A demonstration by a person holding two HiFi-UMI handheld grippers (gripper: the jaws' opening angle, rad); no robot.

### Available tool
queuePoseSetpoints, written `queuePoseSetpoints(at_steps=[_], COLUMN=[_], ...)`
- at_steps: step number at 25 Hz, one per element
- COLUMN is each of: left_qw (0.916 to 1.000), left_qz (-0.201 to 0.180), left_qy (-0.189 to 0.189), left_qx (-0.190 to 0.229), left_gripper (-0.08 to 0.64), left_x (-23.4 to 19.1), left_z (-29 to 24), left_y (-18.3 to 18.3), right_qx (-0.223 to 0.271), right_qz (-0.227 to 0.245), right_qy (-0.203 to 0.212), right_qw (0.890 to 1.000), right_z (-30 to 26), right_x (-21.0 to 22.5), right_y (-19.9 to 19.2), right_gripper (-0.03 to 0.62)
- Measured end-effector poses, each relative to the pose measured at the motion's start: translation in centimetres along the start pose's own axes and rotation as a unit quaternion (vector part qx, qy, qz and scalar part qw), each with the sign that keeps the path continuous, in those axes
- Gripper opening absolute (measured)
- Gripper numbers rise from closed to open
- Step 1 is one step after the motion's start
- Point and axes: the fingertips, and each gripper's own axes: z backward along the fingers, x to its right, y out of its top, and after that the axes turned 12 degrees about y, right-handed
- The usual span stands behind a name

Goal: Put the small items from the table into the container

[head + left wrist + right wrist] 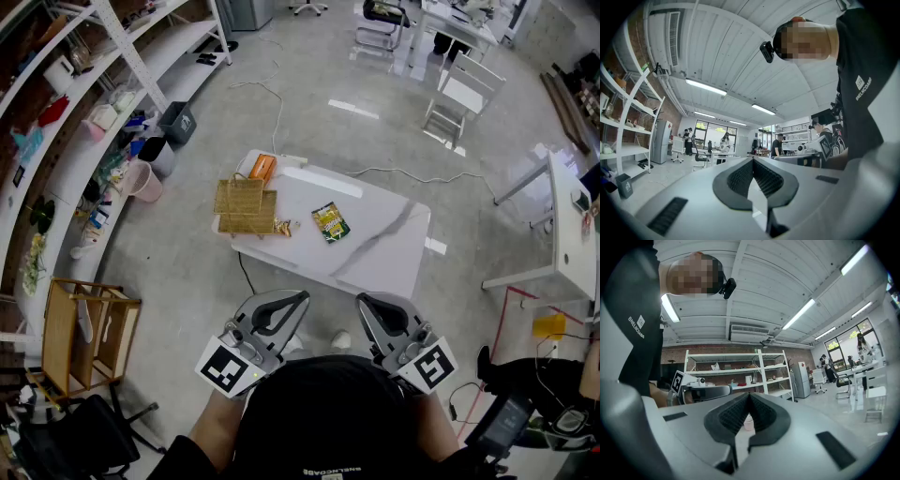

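A white marble-topped table (375,246) stands some way ahead of me on the grey floor. At its left end sits a woven basket container (246,206), with an orange item (262,168) behind it. A small golden item (284,227) lies beside the basket, and a green snack packet (330,222) lies near the table's middle. My left gripper (301,296) and right gripper (361,301) are held close to my body, well short of the table. Both are shut with nothing in them. In the gripper views the left gripper (753,160) and right gripper (750,395) point level into the room.
White shelving (103,103) full of odds and ends runs along the left, with a pink bin (143,180) and a dark bin (178,122) at its foot. A wooden rack (84,333) stands at lower left. A cable (272,103) trails over the floor; white chairs (459,94) stand beyond the table.
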Motion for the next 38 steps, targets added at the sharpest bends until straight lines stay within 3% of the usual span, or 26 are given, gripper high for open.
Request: queuePoseSetpoints(at_steps=[17,38], left_qw=[0.9998,0.9994], left_qz=[-0.004,0.013], left_qy=[0.013,0.029], left_qx=[-0.016,-0.013], left_gripper=[0.003,0.003], left_x=[-1.1,-8.9], left_z=[0.7,7.2], left_y=[-1.7,-3.0], right_qx=[0.003,-0.014], right_qz=[-0.030,-0.015], right_qy=[-0.021,-0.038], right_qw=[0.999,0.999], right_z=[-0.7,-8.7], right_x=[0.3,-2.3], right_y=[-1.0,-3.9], right_gripper=[0.009,0.009])
